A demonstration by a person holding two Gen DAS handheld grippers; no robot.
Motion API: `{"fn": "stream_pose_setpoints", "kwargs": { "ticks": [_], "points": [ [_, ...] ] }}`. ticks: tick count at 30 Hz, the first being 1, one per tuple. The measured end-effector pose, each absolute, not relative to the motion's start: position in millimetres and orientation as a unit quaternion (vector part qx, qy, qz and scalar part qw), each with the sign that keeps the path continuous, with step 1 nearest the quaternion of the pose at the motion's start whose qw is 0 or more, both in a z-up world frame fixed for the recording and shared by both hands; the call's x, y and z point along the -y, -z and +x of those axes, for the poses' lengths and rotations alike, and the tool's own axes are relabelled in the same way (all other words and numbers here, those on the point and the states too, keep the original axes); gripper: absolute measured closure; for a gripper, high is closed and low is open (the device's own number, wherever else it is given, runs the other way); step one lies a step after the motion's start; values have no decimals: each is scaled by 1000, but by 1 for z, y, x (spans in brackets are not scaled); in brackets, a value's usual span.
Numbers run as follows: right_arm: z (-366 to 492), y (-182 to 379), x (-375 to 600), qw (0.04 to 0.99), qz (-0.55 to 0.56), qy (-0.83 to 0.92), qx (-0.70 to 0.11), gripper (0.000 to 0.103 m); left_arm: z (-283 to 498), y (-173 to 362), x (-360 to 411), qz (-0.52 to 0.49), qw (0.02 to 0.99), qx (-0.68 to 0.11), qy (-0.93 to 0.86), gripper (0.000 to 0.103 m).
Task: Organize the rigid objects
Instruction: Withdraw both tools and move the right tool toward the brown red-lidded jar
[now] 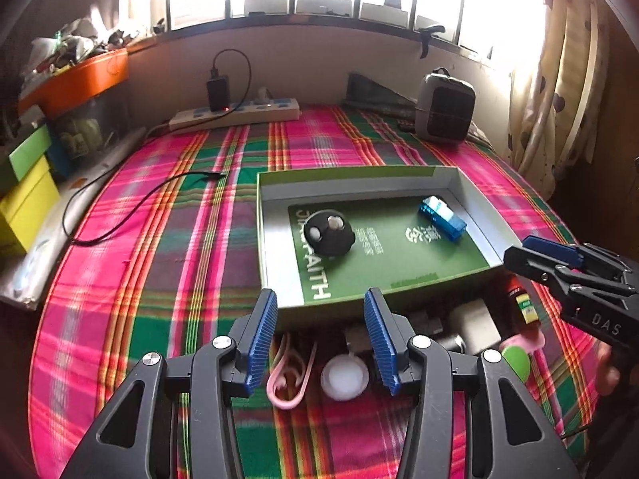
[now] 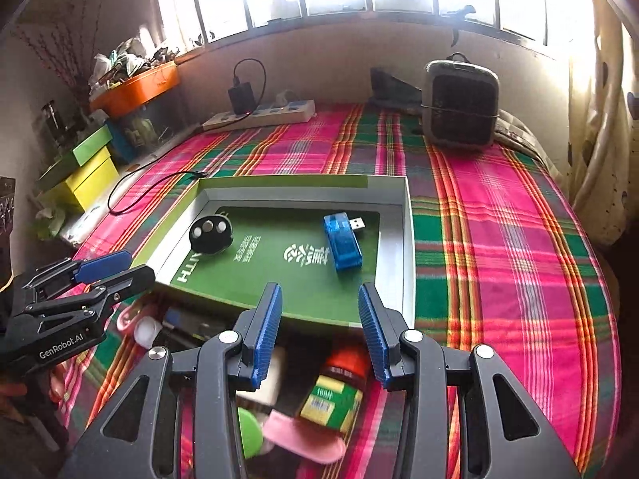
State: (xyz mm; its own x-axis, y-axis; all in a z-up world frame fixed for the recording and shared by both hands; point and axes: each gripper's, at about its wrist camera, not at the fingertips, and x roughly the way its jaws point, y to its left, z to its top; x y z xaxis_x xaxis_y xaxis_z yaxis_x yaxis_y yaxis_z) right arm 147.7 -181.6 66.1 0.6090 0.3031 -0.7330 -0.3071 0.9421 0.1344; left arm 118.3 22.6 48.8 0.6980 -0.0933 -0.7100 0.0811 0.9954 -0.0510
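A shallow green box [image 1: 475,215] [image 2: 405,235] lies on the plaid cloth. In it are a black round gadget [image 1: 328,233] [image 2: 211,234] and a blue USB stick [image 1: 441,218] [image 2: 342,244]. My left gripper [image 1: 320,333] is open and empty above a white round cap [image 1: 344,377] and a pink clip [image 1: 285,379] at the box's near edge. My right gripper [image 2: 319,331] is open and empty above a small bottle with a red cap and green label [image 2: 335,391] [image 1: 523,307]. A pink and green object [image 2: 299,435] lies beside the bottle.
A white power strip [image 1: 235,113] with a black charger stands at the back wall. A grey heater [image 1: 443,107] [image 2: 459,103] sits at the back right. A black cable [image 1: 131,211] lies left of the box. Stacked yellow and green boxes [image 1: 24,195] stand at the left edge.
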Motion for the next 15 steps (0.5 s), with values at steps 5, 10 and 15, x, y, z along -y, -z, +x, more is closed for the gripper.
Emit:
{"fn": "stream_pose_setpoints", "kwargs": {
  "ticks": [5, 10, 15],
  "points": [
    [131, -68, 187, 901, 6, -168, -400, 62, 105, -50, -24, -1, 926, -375, 35, 58],
    [117, -66, 192, 903, 16, -164, -397, 62, 94, -46, -24, -4, 924, -379, 42, 58],
    [104, -65, 196, 906, 18, -159, -392, 62, 84, -45, -29, -13, 926, -376, 41, 58]
  ]
}}
